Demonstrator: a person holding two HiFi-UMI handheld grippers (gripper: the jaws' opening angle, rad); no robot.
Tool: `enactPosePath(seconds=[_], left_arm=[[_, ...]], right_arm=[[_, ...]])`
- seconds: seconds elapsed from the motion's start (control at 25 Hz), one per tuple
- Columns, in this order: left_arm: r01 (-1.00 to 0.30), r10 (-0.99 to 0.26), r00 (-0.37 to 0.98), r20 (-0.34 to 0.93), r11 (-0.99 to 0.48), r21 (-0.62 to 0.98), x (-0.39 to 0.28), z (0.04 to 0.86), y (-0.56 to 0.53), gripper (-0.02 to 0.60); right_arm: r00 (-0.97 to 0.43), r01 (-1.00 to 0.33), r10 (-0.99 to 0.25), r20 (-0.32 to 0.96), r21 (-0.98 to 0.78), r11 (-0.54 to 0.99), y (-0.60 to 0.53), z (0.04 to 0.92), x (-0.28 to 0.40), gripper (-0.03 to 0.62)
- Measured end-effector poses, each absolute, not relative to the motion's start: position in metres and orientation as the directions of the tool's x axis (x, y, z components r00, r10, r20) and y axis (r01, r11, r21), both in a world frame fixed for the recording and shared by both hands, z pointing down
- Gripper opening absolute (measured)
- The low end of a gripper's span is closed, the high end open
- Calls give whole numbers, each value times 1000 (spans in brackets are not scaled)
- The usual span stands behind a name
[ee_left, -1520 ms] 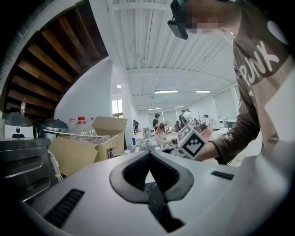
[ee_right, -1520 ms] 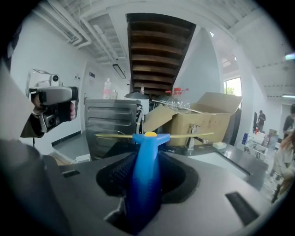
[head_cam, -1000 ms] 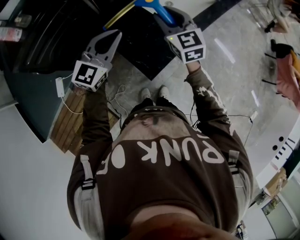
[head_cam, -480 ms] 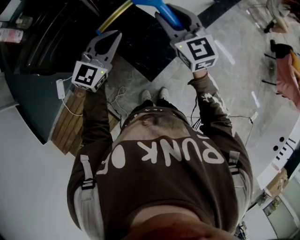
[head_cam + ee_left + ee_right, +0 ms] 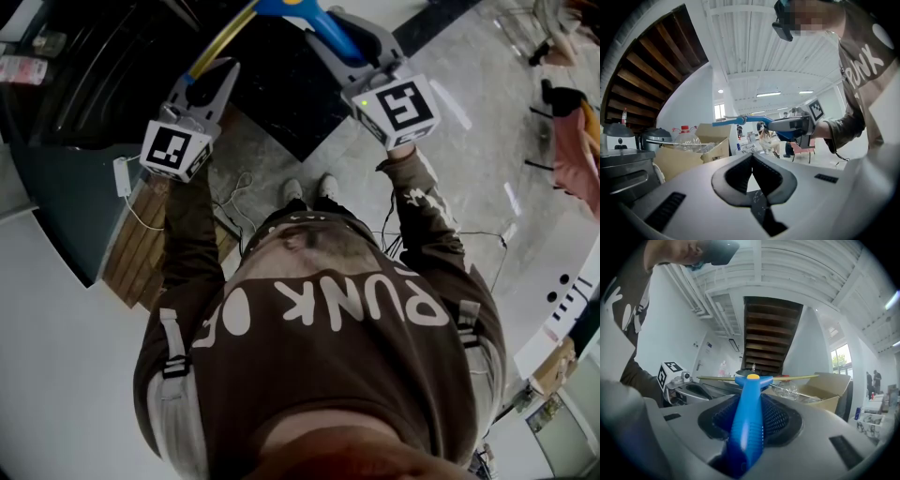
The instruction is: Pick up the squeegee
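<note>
- One squeegee [image 5: 746, 423]: blue ribbed handle, yellow cap on the T-head, one thin yellowish blade [image 5: 797, 377] set crosswise.
- The handle runs between the right gripper [image 5: 749, 401] jaws, both pads clamped on it. Head and blade stick out past the tips, up in the air.
- Left gripper [image 5: 753, 157]: jaws together, empty, near the blade's end but apart from it.
- Grippers: two.
</note>
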State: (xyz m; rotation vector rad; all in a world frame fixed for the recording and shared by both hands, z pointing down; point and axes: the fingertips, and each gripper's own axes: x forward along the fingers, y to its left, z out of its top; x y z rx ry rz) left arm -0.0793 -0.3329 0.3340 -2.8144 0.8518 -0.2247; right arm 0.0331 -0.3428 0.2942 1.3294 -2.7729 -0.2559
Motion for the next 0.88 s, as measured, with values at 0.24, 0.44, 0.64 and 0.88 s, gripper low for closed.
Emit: enactPosePath(seconds=[0.24,0.44,0.64,0.88], left_arm=[[-533,-564,821,91,-814,-230,-79,333,-333,2],[-534,-565,820,93,-813,-232,-79,331,-333,2],[-527,-561,822,96,-814,-245,-79,333,-333,2],[-535,-567,818,99,-812,-232,-78,333,-334,2]], right_arm=[[-636,-762,-771,-26,177,623,-341,295,33,149],[-645,-756,-763,-36,177,631,-340,294,32,149],[-649,-754,-760,-37,169,635,-339,296,32,149],[-659,-747,-751,-51,164,644,-341,296,31,149]])
